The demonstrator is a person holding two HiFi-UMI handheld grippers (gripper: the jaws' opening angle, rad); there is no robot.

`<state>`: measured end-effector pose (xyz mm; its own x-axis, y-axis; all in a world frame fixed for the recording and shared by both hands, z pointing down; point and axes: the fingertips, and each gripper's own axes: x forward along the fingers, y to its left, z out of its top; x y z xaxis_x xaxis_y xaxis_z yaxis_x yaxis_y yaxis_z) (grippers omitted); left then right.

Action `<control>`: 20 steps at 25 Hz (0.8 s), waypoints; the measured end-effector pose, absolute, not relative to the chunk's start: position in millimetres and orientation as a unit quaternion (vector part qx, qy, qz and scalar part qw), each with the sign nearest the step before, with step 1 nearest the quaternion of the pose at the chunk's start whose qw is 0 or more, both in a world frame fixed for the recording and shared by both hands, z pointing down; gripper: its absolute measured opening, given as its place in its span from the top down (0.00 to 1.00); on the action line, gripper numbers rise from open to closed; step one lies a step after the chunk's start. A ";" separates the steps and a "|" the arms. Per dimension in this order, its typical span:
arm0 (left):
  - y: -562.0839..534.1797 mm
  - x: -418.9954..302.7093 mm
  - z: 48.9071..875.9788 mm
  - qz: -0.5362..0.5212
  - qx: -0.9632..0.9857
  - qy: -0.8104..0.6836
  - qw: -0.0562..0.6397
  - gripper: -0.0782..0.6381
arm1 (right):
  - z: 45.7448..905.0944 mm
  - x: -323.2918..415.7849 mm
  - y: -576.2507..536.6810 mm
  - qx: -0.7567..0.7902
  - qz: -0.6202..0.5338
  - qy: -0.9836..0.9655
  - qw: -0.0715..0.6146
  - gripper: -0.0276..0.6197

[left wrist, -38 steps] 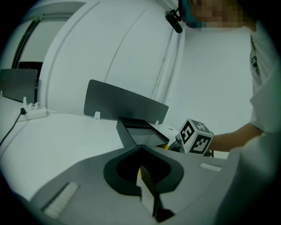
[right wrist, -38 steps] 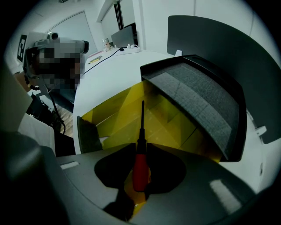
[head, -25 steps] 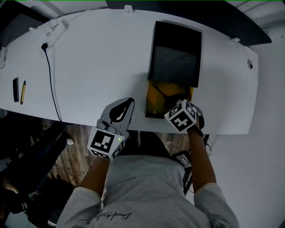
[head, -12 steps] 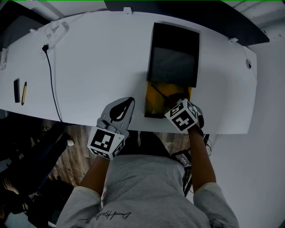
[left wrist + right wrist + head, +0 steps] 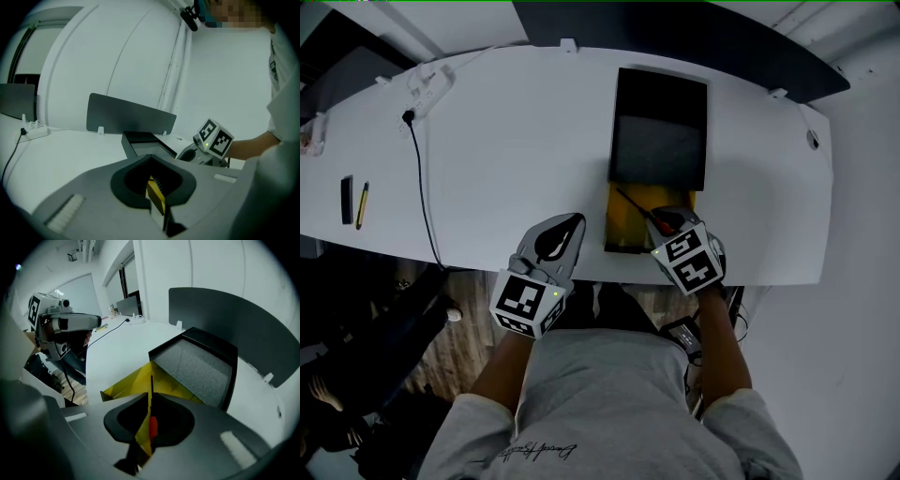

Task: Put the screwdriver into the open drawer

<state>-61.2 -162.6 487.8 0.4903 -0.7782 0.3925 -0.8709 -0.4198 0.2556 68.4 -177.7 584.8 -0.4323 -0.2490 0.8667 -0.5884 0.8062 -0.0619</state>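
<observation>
Right claw (image 5: 679,223) risen, closing empty — one screwdriver (image 5: 661,222) in one drawer (image 5: 623,231)

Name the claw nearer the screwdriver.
Right. The right claw, jaws closing with the screwdriver's handle between them, hangs over the drawer; the left claw sits left of the drawer, apart.

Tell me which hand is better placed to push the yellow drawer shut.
Right, probably. The right tool, its jaws closing on nothing, hangs over the drawer's near end, where the screwdriver lies. The left tool sits off to the drawer's side.
</observation>
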 end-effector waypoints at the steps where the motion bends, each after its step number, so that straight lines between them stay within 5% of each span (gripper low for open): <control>1: -161.7 -60.7 485.0 0.107 0.837 -0.493 0.214 0.89 | 579.8 68.1 -177.0 0.258 0.180 -0.829 0.462 0.89; 20: -137.6 -42.3 436.6 0.102 0.853 -0.476 0.186 0.89 | 482.6 64.8 -148.1 0.321 0.175 -0.874 0.321 0.94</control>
